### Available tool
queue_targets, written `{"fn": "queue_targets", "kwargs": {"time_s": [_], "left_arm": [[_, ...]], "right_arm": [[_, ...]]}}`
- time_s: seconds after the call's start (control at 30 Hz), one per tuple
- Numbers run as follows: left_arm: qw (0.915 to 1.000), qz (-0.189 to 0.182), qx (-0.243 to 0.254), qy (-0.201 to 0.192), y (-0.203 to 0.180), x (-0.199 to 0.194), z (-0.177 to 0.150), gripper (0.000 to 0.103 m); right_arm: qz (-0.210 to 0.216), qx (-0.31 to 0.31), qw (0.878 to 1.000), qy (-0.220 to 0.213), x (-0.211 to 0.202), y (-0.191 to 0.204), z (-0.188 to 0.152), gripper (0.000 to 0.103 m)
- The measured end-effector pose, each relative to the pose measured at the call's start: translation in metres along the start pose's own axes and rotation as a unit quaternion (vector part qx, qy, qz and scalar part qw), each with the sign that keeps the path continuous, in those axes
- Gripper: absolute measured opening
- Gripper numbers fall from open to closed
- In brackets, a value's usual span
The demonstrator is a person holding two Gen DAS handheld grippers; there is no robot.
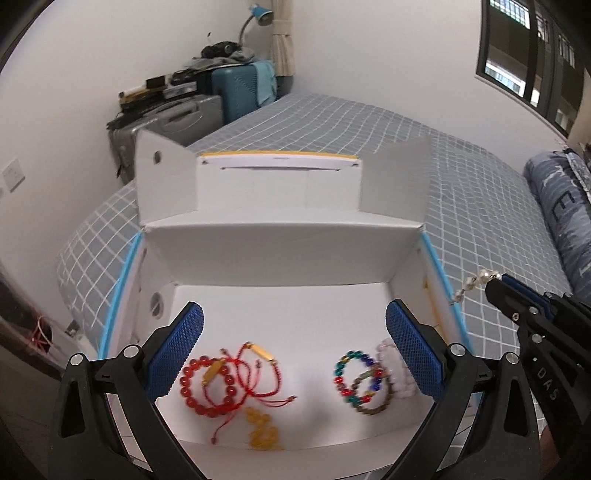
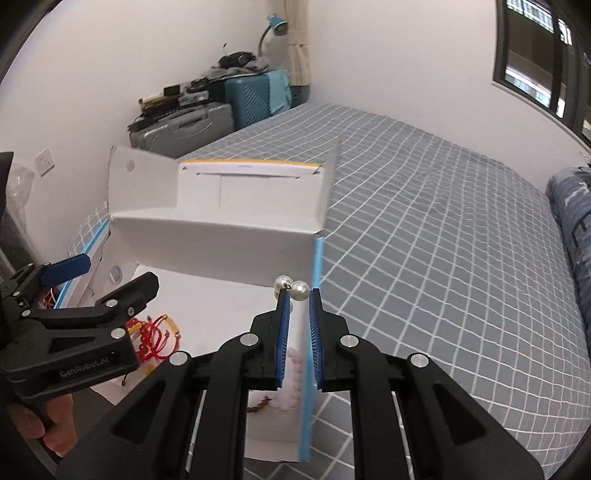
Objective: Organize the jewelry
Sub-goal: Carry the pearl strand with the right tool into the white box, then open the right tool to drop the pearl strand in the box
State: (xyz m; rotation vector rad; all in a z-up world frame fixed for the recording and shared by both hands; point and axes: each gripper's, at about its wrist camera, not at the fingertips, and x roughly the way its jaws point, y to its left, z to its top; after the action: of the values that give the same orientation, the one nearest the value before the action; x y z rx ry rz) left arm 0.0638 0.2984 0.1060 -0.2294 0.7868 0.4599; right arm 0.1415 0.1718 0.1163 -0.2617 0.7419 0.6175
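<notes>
A white open box (image 1: 280, 258) stands on the bed, lid up. On its floor lie a red bead bracelet (image 1: 208, 386), red cord bracelets (image 1: 258, 373), a yellow bead piece (image 1: 262, 430), a multicoloured bead bracelet (image 1: 356, 376), a brown one (image 1: 373, 402) and a pale pink one (image 1: 397, 369). My left gripper (image 1: 295, 350) is open above the box floor, empty. My right gripper (image 2: 298, 295) is shut on a pearl string (image 2: 293, 290) at the box's right wall (image 2: 317, 266); in the left wrist view the pearl string (image 1: 469, 284) hangs from it.
The bed has a grey checked sheet (image 2: 443, 240). Suitcases (image 1: 207, 107) with clutter and a blue lamp (image 1: 258, 14) stand at the wall behind. A dark blue pillow (image 1: 565, 206) lies at the right. A window (image 1: 532, 55) is at the upper right.
</notes>
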Motion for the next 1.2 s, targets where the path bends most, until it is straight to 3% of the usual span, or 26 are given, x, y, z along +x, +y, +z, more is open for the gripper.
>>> {"fn": "queue_targets", "kwargs": {"time_s": [0.53,0.97,1.0,1.1,1.2], "left_arm": [[0.9991,0.023,-0.012,0.034,0.046,0.04,-0.027,0.097],[0.9991,0.018,-0.009,0.037,0.046,0.045,-0.031,0.097],[0.9991,0.018,-0.01,0.036,0.047,0.044,-0.031,0.097],[0.9994,0.017,-0.011,0.029,0.048,0.037,-0.031,0.097],[0.9997,0.017,-0.011,0.017,0.049,0.026,-0.033,0.097]], "right_arm": [[0.002,0.003,0.998,0.069,0.076,0.038,-0.023,0.01],[0.003,0.015,0.997,0.079,0.084,0.039,-0.026,0.011],[0.003,0.014,0.997,0.079,0.083,0.04,-0.025,0.014],[0.007,0.013,0.998,0.064,0.073,0.043,-0.024,0.041],[0.002,0.01,0.999,0.038,0.055,0.047,-0.022,0.059]]}}
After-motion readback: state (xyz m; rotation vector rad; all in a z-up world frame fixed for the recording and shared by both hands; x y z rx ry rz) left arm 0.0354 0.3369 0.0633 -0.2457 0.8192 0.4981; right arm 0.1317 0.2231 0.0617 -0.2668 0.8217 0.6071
